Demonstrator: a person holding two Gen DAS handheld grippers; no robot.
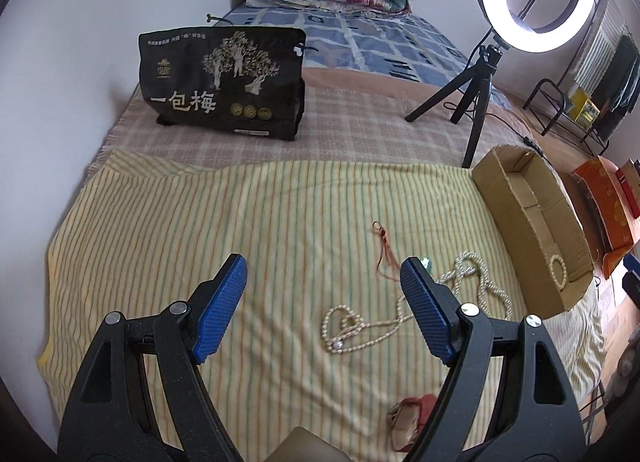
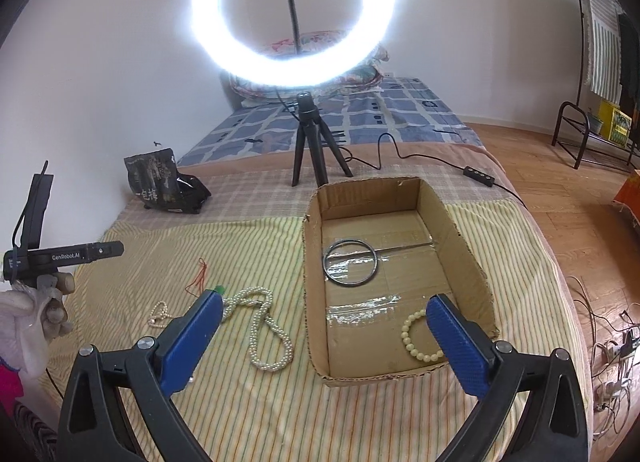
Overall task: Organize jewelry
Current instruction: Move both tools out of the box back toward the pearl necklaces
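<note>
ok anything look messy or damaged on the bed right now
The long pearl necklace lies tangled in loops on the striped cloth, outside the cardboard box. The box's cut rim is ragged. A red cord lies loose beside the pearls. Inside the box, the bead bracelet and metal ring lie flat.

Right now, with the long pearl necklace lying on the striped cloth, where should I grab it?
Pinch the doubled strands at the pearl necklace's middle, coming straight down from above with the left gripper: it lies flat and limp, so bunched strands probably give the best bite.
</note>
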